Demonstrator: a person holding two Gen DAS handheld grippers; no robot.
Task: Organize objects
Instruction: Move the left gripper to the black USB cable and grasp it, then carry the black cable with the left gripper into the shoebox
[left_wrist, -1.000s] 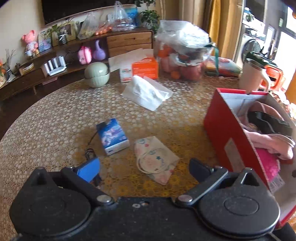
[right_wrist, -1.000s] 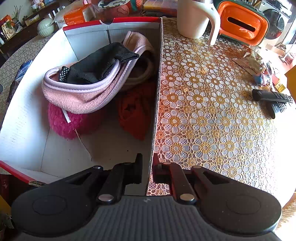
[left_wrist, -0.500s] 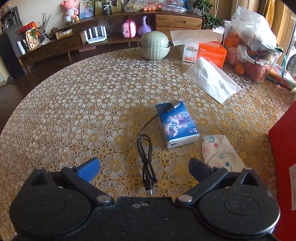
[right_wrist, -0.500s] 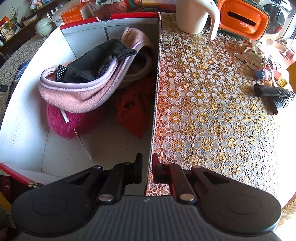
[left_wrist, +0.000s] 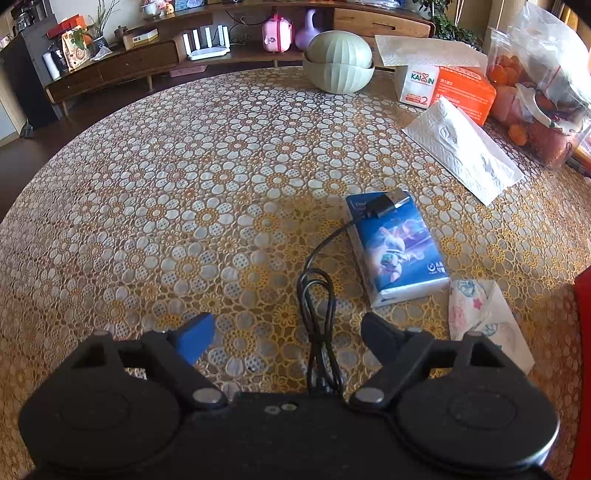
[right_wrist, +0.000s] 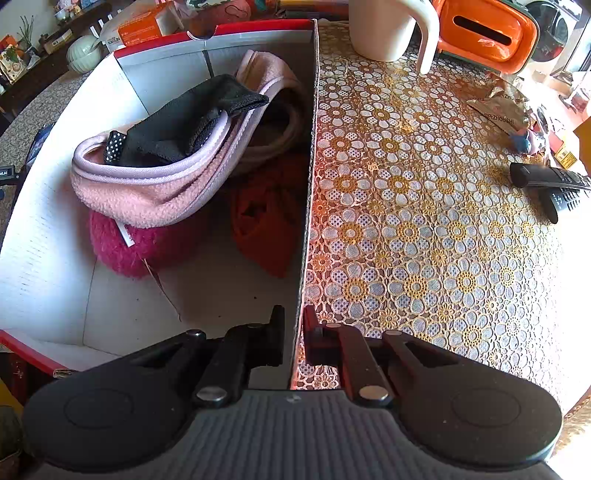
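Floral table (left_wrist: 184, 184); left gripper (left_wrist: 286, 334) closing over cable (left_wrist: 319, 314)

Upper right of my left view: orange-and-white tissue box (left_wrist: 441, 86) reads "KAIXIN", with a "2" below. Right edge of my right view: foil packet (right_wrist: 498, 107) reads "ZHOUSHI". Other print illegible.

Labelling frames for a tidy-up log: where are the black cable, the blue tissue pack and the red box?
black cable (left_wrist: 320, 317), left wrist view, on its looped middle.
blue tissue pack (left_wrist: 397, 245), left wrist view, printed top face.
red box (right_wrist: 310, 155), right wrist view, right wall edge.
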